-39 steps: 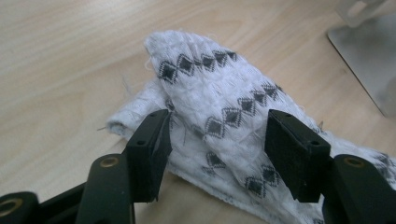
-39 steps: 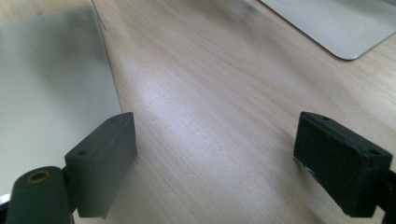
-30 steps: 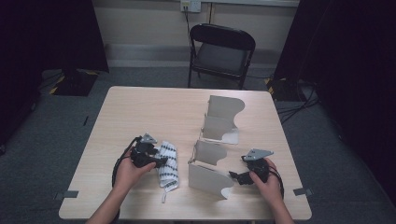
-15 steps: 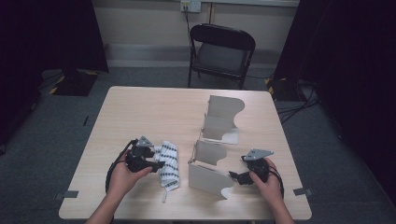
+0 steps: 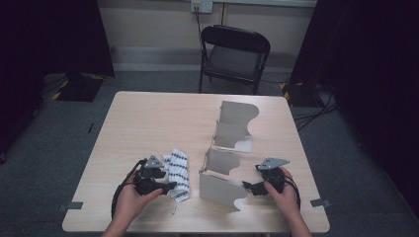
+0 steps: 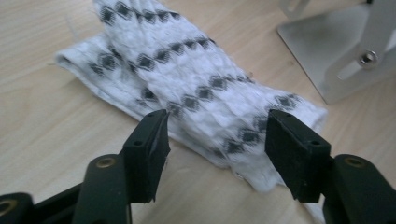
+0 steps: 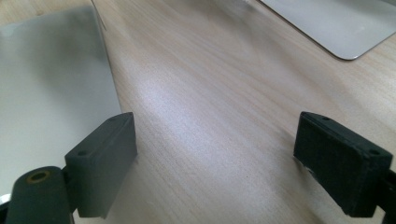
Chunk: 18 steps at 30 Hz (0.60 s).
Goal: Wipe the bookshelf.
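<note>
left claw (image 5: 167,186): high view, near the table's front-left, in the person's left hand (image 5: 134,198); tips at the near edge of the cloth (image 5: 178,173); jaws part open and have just been closing, nothing clamped
right claw (image 5: 249,187): high view, front-right, in the right hand (image 5: 282,193); tips just beside the near stand (image 5: 220,189); released
cloth, high view: white with dark diamond rows, folded into a long strip, flat on the table (image 5: 158,123) between the left claw and the near stand
stands, high view: near stand close to the front edge, far stand (image 5: 237,126) behind it toward the chair (image 5: 233,57); the two sit apart
left claw (image 6: 212,135), left gripper view: jaws straddle the cloth's near end, a gap shows beside each pad, pads not pressing; cannot tell whether the left pad brushes the fabric
cloth (image 6: 187,88), left gripper view: runs from upper left to the right, bunched ridge along the middle, lying on the wood
stand base (image 6: 327,51), left gripper view: grey metal with a screw, top right, clear of the cloth
right claw (image 7: 215,158), right gripper view: jaws wide apart, bare table between them
near stand (image 7: 51,88), right gripper view: grey panel just beside the left jaw; contact unclear
plate (image 7: 336,23), right gripper view: grey, rounded corner, top right, well apart from the jaws
</note>
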### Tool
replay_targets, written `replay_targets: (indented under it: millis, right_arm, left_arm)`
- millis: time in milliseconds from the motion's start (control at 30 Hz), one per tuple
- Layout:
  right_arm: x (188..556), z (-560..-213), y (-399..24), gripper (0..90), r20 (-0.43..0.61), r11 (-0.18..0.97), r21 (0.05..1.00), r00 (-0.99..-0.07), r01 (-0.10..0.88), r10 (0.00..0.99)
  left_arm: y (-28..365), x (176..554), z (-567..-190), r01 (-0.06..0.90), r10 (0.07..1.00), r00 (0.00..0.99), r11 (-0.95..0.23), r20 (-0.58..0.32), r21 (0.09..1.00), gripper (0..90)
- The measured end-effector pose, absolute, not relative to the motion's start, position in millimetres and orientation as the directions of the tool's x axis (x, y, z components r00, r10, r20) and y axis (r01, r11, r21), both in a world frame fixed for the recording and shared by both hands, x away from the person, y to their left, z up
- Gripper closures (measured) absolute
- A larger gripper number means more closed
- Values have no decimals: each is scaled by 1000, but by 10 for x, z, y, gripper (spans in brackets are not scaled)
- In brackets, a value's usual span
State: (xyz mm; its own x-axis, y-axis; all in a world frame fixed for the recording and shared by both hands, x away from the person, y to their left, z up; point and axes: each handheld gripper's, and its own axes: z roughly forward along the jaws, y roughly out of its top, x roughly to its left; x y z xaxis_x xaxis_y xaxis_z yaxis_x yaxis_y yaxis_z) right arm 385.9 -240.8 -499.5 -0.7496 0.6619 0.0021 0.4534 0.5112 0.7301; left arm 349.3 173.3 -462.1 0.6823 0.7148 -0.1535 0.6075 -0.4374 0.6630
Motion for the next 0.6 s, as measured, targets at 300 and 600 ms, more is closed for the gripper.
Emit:
replay_targets:
  millis: [300,600]
  right_arm:
    - [3863,-4995,-2408,124,5,511,730,-751,454,660]
    - [3871,-4995,-2404,123,4,513,729,-752,453,659]
  left_arm:
    - [1651,3449,-4764,625,709,689,-473,-153,621,427]
    - [1726,3450,-4770,622,722,685,-510,-98,594,450]
